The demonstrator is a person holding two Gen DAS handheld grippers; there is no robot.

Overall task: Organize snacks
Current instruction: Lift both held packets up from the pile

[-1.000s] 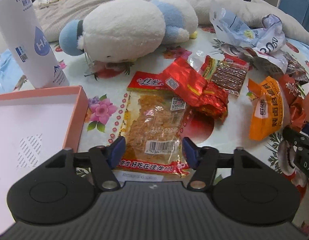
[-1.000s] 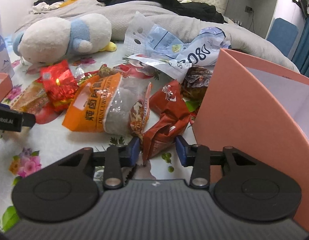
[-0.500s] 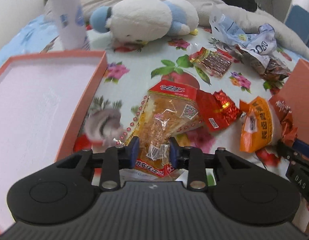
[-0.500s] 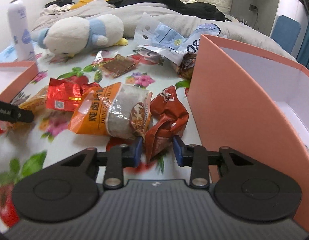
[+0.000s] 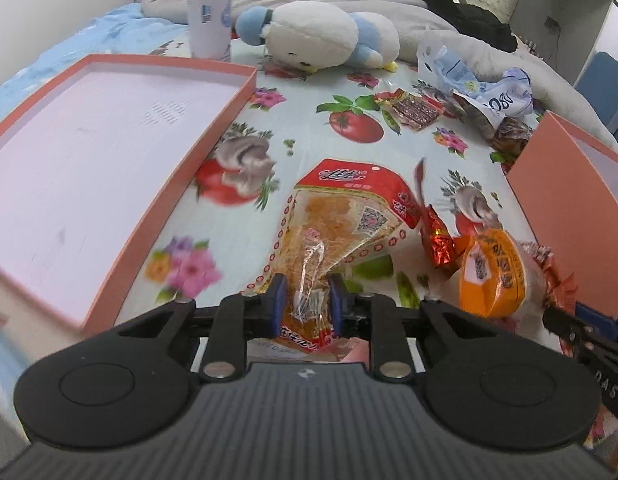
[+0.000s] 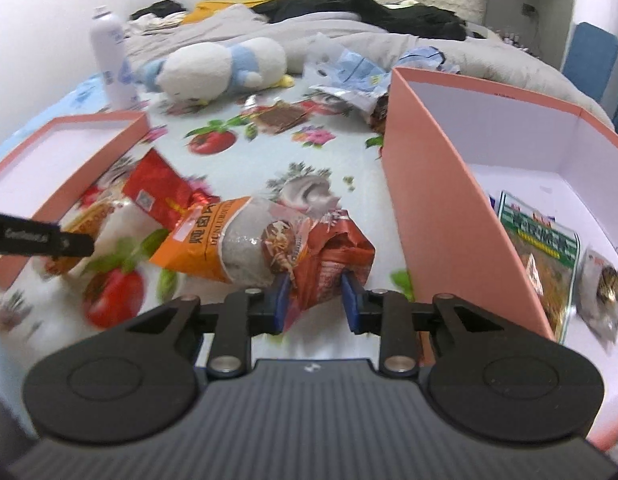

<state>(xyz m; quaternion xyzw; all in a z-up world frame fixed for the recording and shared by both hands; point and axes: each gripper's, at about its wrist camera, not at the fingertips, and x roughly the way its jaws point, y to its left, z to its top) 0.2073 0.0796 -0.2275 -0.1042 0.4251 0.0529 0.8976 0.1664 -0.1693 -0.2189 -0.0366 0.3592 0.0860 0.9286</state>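
The left tool [image 5: 305, 305], angled down over the flowered bed sheet [image 5: 309, 148], is closing its jaws on the crumpled lower end of a clear red-topped snack pouch [image 5: 341, 216], whose bottom edge is hidden. The right tool [image 6: 315, 300], beside the deep pink cardboard box [image 6: 449, 200], is closing on a rust-red foil packet [image 6: 333, 256], print blurred.

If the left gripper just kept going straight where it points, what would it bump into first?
The left gripper, jaws closing on a clear packet with a red top, points down at the flowered tablecloth just ahead. It would probably meet that first; depth is unclear.
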